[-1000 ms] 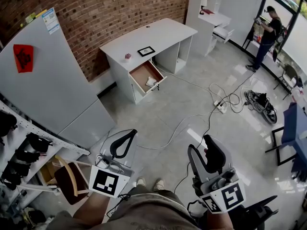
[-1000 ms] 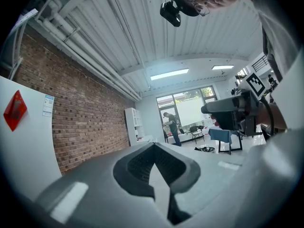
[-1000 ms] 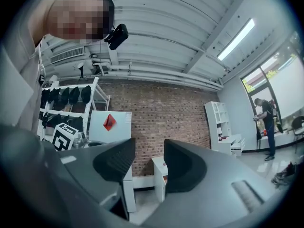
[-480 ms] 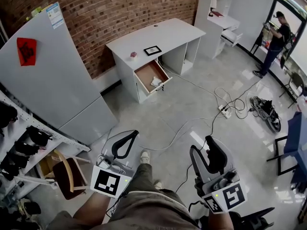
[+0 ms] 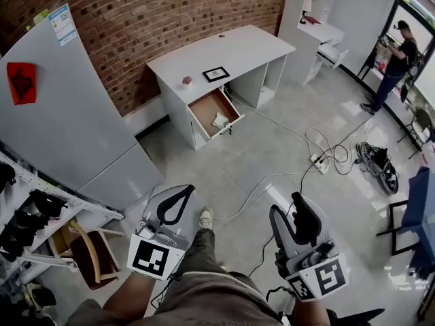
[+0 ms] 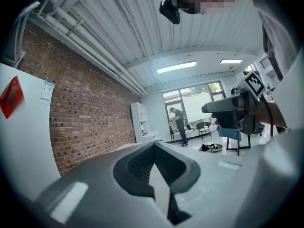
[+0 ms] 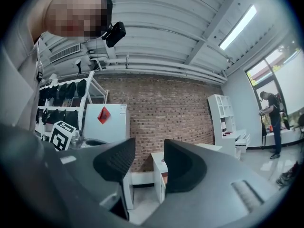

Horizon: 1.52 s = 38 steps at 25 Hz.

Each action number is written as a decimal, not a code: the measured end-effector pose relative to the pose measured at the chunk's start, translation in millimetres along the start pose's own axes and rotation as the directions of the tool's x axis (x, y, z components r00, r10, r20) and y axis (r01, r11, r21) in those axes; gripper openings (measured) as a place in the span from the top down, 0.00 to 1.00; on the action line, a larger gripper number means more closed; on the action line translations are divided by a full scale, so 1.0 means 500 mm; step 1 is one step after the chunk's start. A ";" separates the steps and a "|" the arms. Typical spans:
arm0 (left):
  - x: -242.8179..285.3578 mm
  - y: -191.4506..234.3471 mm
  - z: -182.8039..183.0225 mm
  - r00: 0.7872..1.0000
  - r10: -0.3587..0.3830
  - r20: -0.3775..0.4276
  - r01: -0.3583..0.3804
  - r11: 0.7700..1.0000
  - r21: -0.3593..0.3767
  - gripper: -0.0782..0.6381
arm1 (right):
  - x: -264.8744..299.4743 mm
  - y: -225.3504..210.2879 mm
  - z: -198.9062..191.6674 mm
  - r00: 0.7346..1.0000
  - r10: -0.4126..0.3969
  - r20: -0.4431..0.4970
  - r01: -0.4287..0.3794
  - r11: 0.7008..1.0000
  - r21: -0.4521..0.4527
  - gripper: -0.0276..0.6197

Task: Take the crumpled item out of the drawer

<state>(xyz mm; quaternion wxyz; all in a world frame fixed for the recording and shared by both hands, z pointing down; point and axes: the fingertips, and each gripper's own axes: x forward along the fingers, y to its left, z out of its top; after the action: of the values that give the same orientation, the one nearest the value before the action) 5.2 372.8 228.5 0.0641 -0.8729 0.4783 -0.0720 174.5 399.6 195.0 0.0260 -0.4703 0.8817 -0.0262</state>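
The crumpled item, white, is seen lying in the open drawer of a white desk that is set against a brick wall, well apart from both grippers. A small picture frame is laid on the desk top. The left gripper is held low at the near left above the grey floor. Its jaws are brought together at the tips, and nothing is caught between them. The right gripper is held at the near right. Its jaws are parted by a narrow gap, through which only the far desk and wall are seen in the right gripper view. Cables are strewn over the floor between the desk and the grippers, with a power strip among them. A shoe is shown just beside the left gripper. A person is seen standing far off by the glass doors.
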 end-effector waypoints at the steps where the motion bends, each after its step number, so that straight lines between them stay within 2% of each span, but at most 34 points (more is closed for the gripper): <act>1: 0.017 0.013 -0.005 1.000 -0.001 -0.003 0.001 1.000 -0.003 0.89 | 0.019 -0.011 -0.005 1.000 -0.001 -0.008 0.001 1.000 0.003 0.62; 13: 0.298 0.231 -0.077 0.995 -0.082 -0.061 0.081 0.997 -0.014 0.89 | 0.345 -0.157 -0.061 0.993 -0.038 -0.114 0.042 0.998 0.036 0.61; 18: 0.409 0.330 -0.129 0.986 -0.123 -0.113 0.118 0.992 -0.052 0.89 | 0.506 -0.202 -0.082 0.988 -0.038 -0.148 0.044 0.998 0.038 0.62; 20: 0.448 0.369 -0.152 0.983 -0.132 -0.131 0.123 0.990 -0.075 0.89 | 0.564 -0.220 -0.088 0.986 -0.045 -0.161 0.053 0.998 0.044 0.62; 24: 0.515 0.438 -0.180 0.979 -0.131 -0.157 0.121 0.990 -0.073 0.89 | 0.650 -0.256 -0.102 0.983 -0.049 -0.175 0.058 0.997 0.046 0.62; 27: 0.558 0.473 -0.197 0.978 -0.131 -0.162 0.123 0.991 -0.062 0.89 | 0.703 -0.291 -0.131 0.978 -0.049 -0.200 0.060 0.997 0.046 0.61; 33: 0.644 0.505 -0.263 0.973 -0.128 -0.193 0.110 0.989 -0.098 0.89 | 0.792 -0.371 -0.221 0.959 -0.036 -0.282 0.046 0.998 0.030 0.61; 38: 0.726 0.530 -0.346 0.963 -0.106 -0.249 0.065 0.984 -0.166 0.89 | 0.884 -0.426 -0.290 0.942 0.022 -0.336 -0.007 0.999 0.046 0.61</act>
<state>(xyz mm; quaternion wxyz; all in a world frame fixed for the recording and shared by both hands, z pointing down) -53.0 -82.6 373.6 -0.0702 -0.8784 0.4486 -0.1495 94.9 -83.1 345.4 -0.1143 -0.4518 0.8759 -0.1252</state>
